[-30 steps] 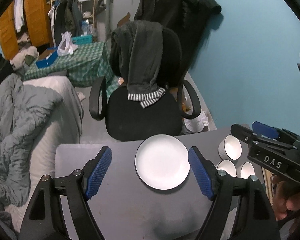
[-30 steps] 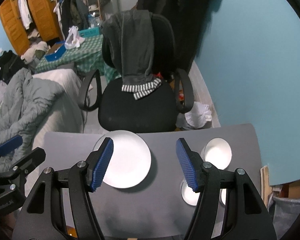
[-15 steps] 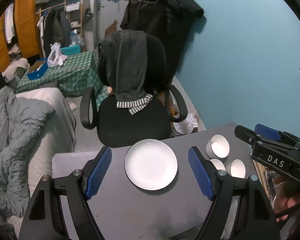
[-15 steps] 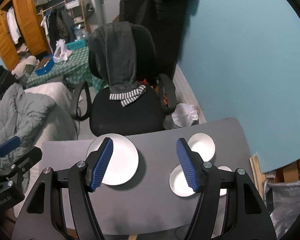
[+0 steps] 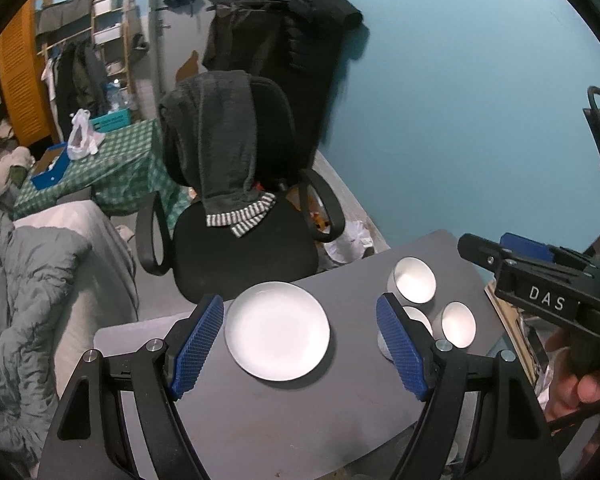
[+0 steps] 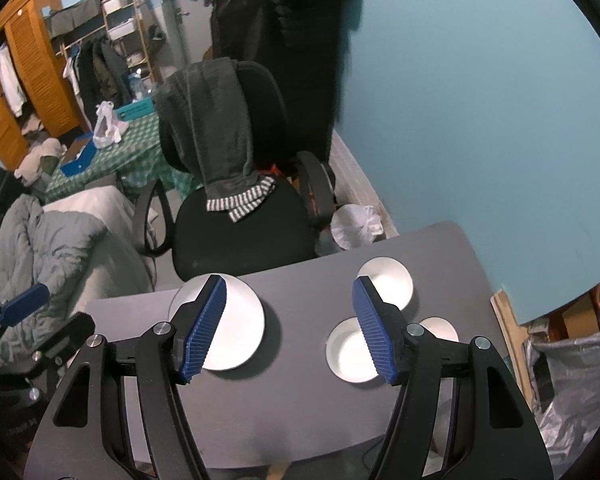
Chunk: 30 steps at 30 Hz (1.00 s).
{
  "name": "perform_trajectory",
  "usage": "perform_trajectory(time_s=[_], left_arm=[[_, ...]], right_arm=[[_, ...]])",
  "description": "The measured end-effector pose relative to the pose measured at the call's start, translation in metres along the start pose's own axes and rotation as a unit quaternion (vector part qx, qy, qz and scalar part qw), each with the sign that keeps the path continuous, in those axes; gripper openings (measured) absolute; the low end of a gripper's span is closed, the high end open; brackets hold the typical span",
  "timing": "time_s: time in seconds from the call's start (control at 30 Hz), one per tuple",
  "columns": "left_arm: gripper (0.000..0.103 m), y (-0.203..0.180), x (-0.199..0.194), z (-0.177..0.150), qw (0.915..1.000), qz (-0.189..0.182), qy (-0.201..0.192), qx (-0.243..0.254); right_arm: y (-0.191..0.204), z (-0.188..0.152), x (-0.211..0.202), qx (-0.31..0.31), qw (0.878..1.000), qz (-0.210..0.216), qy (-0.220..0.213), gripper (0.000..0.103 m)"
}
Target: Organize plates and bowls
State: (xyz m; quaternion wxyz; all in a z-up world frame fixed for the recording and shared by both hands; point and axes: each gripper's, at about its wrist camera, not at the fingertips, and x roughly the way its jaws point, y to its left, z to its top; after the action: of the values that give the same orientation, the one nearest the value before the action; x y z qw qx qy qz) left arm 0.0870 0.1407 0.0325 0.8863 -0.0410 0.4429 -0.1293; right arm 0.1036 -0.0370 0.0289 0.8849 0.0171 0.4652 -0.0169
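Note:
A white plate lies on the grey table, left of three white bowls. The far bowl, the middle bowl and the small near-right bowl stand close together. My left gripper is open and empty, held above the table over the plate. My right gripper is open and empty, above the gap between the plate and the bowls: far, middle, small. The right gripper also shows at the right edge of the left wrist view.
A black office chair with a dark hoodie stands just behind the table. A bed with a grey duvet lies to the left. The blue wall is at right. A bin with a grey bag stands by the table's right side.
Both grippers have risen and drawn back from the table, so plate and bowls look smaller and more of the table shows. Nothing on the table has moved.

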Motion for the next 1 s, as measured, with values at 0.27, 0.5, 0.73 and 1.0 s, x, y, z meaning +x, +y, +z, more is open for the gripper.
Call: perform_trajectory(time_s=[0.27, 0.5, 0.73, 1.0], left_arm=[[0.080, -0.023, 0.007, 0.010, 0.9995, -0.024, 0.003, 0.019], [0.080, -0.039, 0.016, 0.021, 0.9984, -0.045, 0.006, 0.035], [0.080, -0.059, 0.030, 0.030, 0.9964, -0.060, 0.012, 0.058], [0.080, -0.083, 0.044, 0.037, 0.9945, -0.076, 0.024, 0.069]], right_arm=[[-0.020, 0.001, -0.005, 0.020, 1.000, -0.017, -0.005, 0.065], [-0.042, 0.001, -0.007, 0.038, 0.999, -0.031, -0.004, 0.065], [-0.065, -0.001, -0.005, 0.063, 0.997, -0.046, 0.005, 0.065], [-0.087, -0.002, -0.001, 0.077, 0.995, -0.054, 0.019, 0.065]])
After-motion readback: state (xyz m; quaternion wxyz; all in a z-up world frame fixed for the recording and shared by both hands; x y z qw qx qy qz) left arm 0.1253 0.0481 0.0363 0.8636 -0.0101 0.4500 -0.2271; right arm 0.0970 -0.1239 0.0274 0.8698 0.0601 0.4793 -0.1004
